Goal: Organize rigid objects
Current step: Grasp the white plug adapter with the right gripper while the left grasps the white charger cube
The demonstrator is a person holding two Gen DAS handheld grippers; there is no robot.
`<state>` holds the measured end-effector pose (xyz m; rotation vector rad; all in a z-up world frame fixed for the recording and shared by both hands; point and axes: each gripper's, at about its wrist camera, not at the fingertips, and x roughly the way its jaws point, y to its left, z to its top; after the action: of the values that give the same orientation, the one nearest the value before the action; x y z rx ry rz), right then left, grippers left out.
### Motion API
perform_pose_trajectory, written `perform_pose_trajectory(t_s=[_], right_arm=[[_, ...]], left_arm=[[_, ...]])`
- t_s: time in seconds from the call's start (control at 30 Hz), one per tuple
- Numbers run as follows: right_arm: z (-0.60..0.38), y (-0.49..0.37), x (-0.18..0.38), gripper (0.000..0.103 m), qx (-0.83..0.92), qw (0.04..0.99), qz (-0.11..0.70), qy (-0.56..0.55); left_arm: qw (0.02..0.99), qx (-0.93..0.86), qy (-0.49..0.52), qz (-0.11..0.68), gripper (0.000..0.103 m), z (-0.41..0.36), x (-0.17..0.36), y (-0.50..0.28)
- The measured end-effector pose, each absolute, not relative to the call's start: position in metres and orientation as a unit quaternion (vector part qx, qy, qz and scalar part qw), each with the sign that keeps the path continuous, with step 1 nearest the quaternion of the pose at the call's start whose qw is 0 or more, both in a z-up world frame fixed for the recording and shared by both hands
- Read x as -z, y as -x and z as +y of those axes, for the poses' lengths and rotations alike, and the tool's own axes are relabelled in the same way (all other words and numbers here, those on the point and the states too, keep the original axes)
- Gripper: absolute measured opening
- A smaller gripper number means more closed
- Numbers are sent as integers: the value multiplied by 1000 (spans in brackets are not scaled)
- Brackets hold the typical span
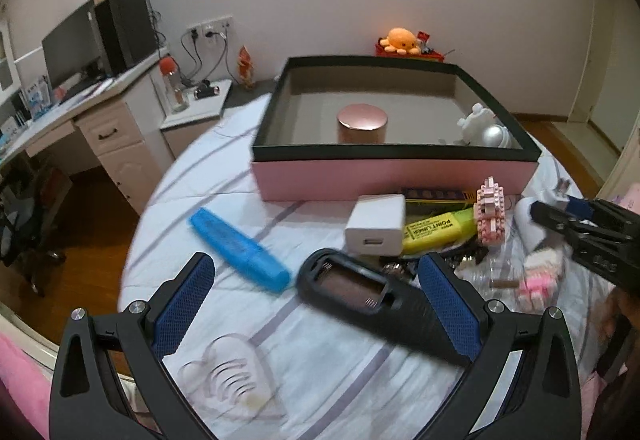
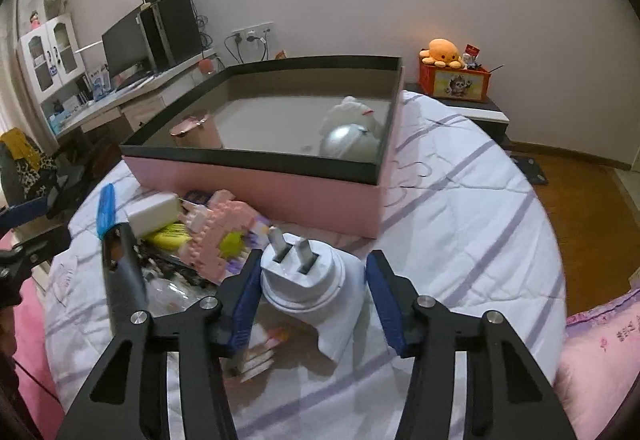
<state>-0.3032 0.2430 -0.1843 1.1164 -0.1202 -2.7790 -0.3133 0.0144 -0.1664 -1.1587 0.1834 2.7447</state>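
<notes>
**Tongs over the clutter by the pink box**

Beside the pink box (image 1: pixel 394 176), on the striped bedspread (image 2: pixel 460 208), the left gripper (image 1: pixel 316 302) stands spread wide over a black device (image 1: pixel 360 296), its right pad just beside it. Nearer the box's right end, the right gripper (image 2: pixel 310 290) stands partly spread around a white plug adapter (image 2: pixel 304 276), the left pad touching it, the right pad apart. A yellow highlighter (image 1: pixel 438 230) in front of the box reads "POINT LINER".

- The left wrist view looks forward and downward from close above the striped bedspread (image 1: pixel 328 352), toward the pink box (image 1: pixel 394 176) and the wall.
- The right wrist view looks likewise, from further right, close over a white plug adapter (image 2: pixel 316 280).
- Both share the pink box (image 2: pixel 256 192), orange octopus plush (image 1: pixel 400 40) and desk (image 1: pixel 72 112).
</notes>
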Motion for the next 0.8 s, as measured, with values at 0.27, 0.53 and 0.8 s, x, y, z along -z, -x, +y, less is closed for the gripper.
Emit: perform_pose_trajectory(t_s=[0.27,0.53,0.8], right_arm=[[261,306,182,44,925,71,-39,-371],[265,312,183,44,925,82,-42,-368],[266,316,187,44,925,75,-40,-370]], left_arm=[[89,-909,399,78,103,40,181,344],[120,-893,427,82,86,54,200,366],[171,-891,417,55,42,56,201,368]])
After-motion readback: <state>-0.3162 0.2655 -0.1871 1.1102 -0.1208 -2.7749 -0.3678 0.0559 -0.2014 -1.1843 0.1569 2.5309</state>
